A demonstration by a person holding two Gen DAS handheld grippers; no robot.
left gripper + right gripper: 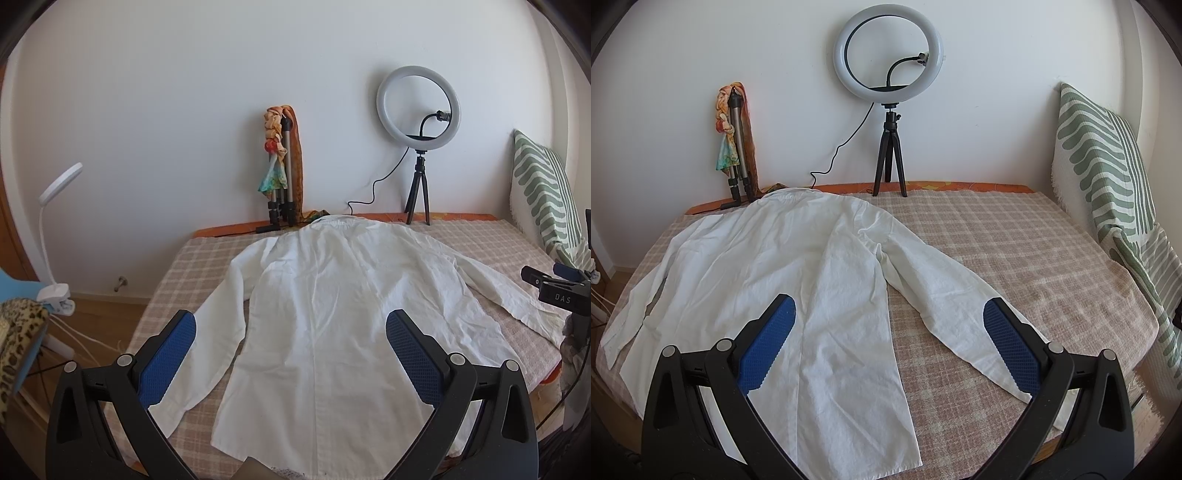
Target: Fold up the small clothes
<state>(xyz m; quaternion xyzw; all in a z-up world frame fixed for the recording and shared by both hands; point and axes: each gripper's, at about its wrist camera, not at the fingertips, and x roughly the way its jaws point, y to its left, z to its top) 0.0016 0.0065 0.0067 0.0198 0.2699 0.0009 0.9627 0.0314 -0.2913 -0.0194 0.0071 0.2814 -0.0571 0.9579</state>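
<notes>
A white shirt (325, 295) is being shown spread flat, back up, on the checked bed (1015, 240), collar toward the wall and sleeves lying out to both sides. The left claw (291, 332) is being held wide above its lower back; the right claw (889, 321) is being held wide, empty, over the right sleeve (942, 288)

The white shirt (332, 295) looked like crinkled matt cotton on a coarse woven checked bedcover (1015, 251), while the grippers' blue pads (173, 350) were dimpled rubber in matt black plastic.
</notes>
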